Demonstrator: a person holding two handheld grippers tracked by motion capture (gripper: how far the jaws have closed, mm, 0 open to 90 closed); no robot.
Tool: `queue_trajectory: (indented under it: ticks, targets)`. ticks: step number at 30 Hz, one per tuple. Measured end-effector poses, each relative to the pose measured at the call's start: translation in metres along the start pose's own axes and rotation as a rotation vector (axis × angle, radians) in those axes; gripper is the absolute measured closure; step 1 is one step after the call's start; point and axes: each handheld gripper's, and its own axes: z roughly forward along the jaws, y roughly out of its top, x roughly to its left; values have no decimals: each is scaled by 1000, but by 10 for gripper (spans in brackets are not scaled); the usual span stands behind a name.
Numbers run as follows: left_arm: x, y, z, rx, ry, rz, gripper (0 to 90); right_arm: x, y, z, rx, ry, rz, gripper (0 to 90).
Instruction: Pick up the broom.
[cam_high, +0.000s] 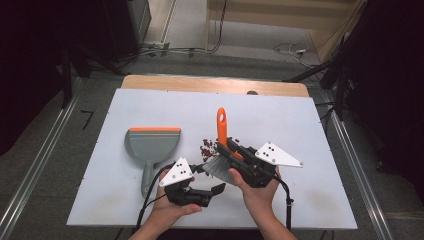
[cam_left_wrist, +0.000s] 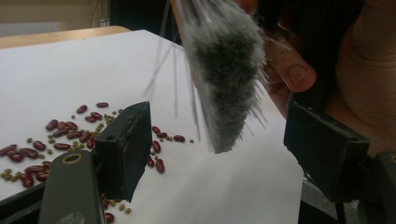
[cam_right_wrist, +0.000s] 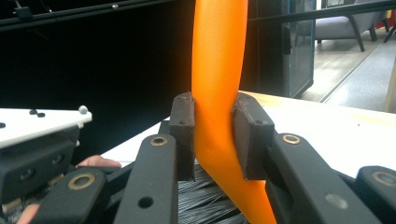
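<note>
A hand brush with an orange handle (cam_high: 221, 125) and grey bristles (cam_high: 216, 167) is held over the white table. My right gripper (cam_high: 231, 146) is shut on the handle; in the right gripper view both pads press the orange handle (cam_right_wrist: 217, 70) at my right gripper (cam_right_wrist: 215, 135). My left gripper (cam_high: 218, 189) sits just in front of the bristles, open. In the left gripper view the bristles (cam_left_wrist: 224, 70) hang ahead between the spread jaws of my left gripper (cam_left_wrist: 224, 149), touching neither pad. Red and green beans (cam_high: 207, 147) lie scattered beside the brush, and the beans (cam_left_wrist: 60, 135) lie left of my left jaw.
A grey dustpan (cam_high: 151, 145) with an orange front lip lies at the left of the table (cam_high: 280, 120), handle toward the person. The person's hand (cam_left_wrist: 327, 70) holding the right gripper is close on the right. Floor and cables lie beyond the far edge.
</note>
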Motion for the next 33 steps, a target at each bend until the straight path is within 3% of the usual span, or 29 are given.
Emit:
queue_trajectory:
  ticks: [2, 3, 6, 17, 21, 25, 30, 32, 33]
  targets:
    - [-1, 0, 1, 5, 9, 0, 245, 2, 0, 0, 2, 1, 2, 699]
    - [-2, -1, 4, 9, 34, -8, 295, 5, -1, 1, 2, 6, -4, 699]
    - [0, -2, 4, 12, 55, -26, 414, 11, -2, 3, 5, 14, -12, 699]
    - [0, -2, 0, -14, 41, -7, 817, 20, -3, 4, -11, -7, -22, 699]
    - [4, -1, -3, 12, 37, 1, 852, 20, -5, 4, -7, -8, -23, 698]
    - [11, 0, -7, 36, 26, 5, 860, 16, -3, 7, 14, 22, -35, 677]
    - [20, 3, -16, 61, 8, 21, 862, 2, 4, 3, 33, 109, -34, 516]
    - [25, 4, -21, 67, -1, 19, 863, -6, 7, 2, 49, 182, -29, 485]
    - [25, 4, -21, 67, -1, 19, 863, -6, 7, 2, 49, 182, -29, 485]
